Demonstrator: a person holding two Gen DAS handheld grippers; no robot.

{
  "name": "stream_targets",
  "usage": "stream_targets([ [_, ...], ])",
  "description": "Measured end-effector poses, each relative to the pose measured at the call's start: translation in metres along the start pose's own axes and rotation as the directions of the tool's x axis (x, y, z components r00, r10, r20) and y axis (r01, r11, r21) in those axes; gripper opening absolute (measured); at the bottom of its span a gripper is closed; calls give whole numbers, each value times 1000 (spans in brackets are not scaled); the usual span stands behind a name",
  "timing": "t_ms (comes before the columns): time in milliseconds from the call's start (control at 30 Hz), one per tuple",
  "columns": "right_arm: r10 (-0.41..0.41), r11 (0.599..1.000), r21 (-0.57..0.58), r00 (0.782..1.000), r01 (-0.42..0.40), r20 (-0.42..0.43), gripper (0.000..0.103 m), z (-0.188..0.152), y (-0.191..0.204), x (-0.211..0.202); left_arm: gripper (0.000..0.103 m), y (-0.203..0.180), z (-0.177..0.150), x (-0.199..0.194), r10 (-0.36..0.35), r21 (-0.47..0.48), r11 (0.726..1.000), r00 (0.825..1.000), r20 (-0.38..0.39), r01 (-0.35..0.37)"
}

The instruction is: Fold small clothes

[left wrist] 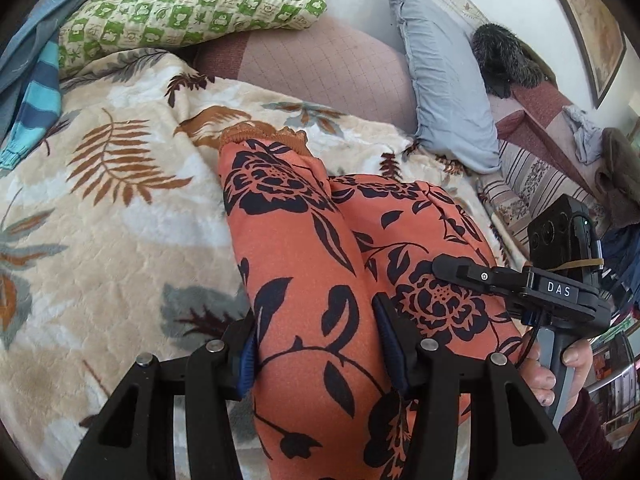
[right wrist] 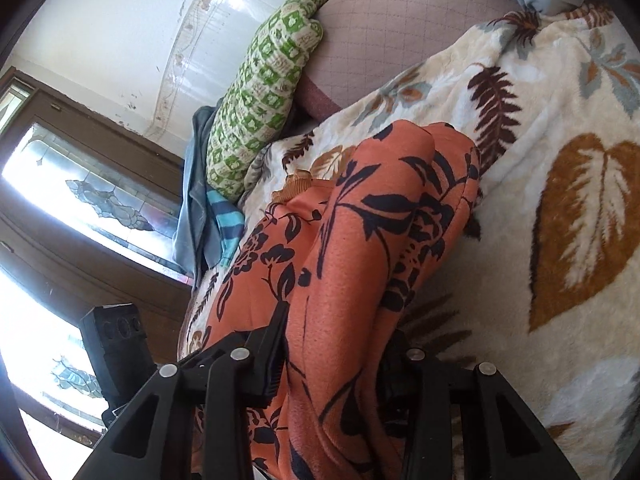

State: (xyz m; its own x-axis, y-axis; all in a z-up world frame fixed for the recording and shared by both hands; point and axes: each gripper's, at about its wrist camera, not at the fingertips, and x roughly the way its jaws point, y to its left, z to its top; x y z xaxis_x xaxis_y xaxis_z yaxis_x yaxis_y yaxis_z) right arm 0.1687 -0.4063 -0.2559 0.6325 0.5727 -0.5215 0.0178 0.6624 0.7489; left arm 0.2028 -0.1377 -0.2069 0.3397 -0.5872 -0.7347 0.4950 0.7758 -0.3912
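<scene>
Orange floral garment (left wrist: 304,264) lies on the leaf-print blanket (left wrist: 100,208) of the bed; looks thin, soft, light, prob. slippery, so best taken at hems/edges w/ fabric bunched. Left tongs (left wrist: 320,344) and right tongs (right wrist: 340,364) each pinch a fold of it, right one rolled sideways, both low over the near end.
</scene>
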Motion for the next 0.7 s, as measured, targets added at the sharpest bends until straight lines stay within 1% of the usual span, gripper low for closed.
stream_targets([
  [33,-25,1000,-7,999,25,-27,39,-5,-1,7,55,3,-4,5,44,5,999,999,-25,-44],
  [67,-70,998,-8,996,70,-49,39,-9,-4,13,61,7,-8,9,97,1,995,995,-37,-97],
  [100,-124,992,-4,990,124,-59,42,-11,-10,16,65,11,-10,11,137,-8,990,990,-40,-137],
  [133,-178,984,-1,982,178,-69,49,-12,-16,19,73,12,-10,12,161,-9,987,986,-41,-162],
  [167,-194,981,10,978,195,-79,58,-13,-21,20,77,11,-7,10,178,-6,984,984,-34,-178],
  [233,-182,982,46,981,186,-71,60,-10,-25,14,79,6,-1,1,243,8,970,970,10,-243],
  [267,-186,981,44,981,188,-47,60,-7,-24,7,81,4,2,-5,276,14,961,960,41,-276],
  [333,-200,980,20,979,199,30,60,3,-17,-12,85,2,9,-15,320,0,947,942,102,-322],
  [367,-215,976,7,974,215,77,60,7,-14,-22,87,0,12,-19,330,-8,943,935,129,-331],
  [433,-250,965,-32,949,261,193,61,15,-5,-41,87,-3,18,-19,351,-5,935,923,155,-355],
  [467,-249,962,-52,939,268,237,61,18,2,-46,87,-6,20,-16,371,3,927,915,157,-376],
  [500,-237,962,-71,934,264,267,61,19,8,-48,87,-8,22,-13,389,12,919,908,155,-395],
  [567,-214,959,-116,931,257,294,61,20,18,-46,87,-12,26,-4,420,37,902,895,148,-429],
  [633,-217,947,-166,929,275,299,61,21,29,-38,87,-16,28,5,459,61,880,877,146,-471],
  [700,-210,944,-193,937,269,279,61,20,32,-31,87,-16,30,12,482,76,866,865,140,-494],
])
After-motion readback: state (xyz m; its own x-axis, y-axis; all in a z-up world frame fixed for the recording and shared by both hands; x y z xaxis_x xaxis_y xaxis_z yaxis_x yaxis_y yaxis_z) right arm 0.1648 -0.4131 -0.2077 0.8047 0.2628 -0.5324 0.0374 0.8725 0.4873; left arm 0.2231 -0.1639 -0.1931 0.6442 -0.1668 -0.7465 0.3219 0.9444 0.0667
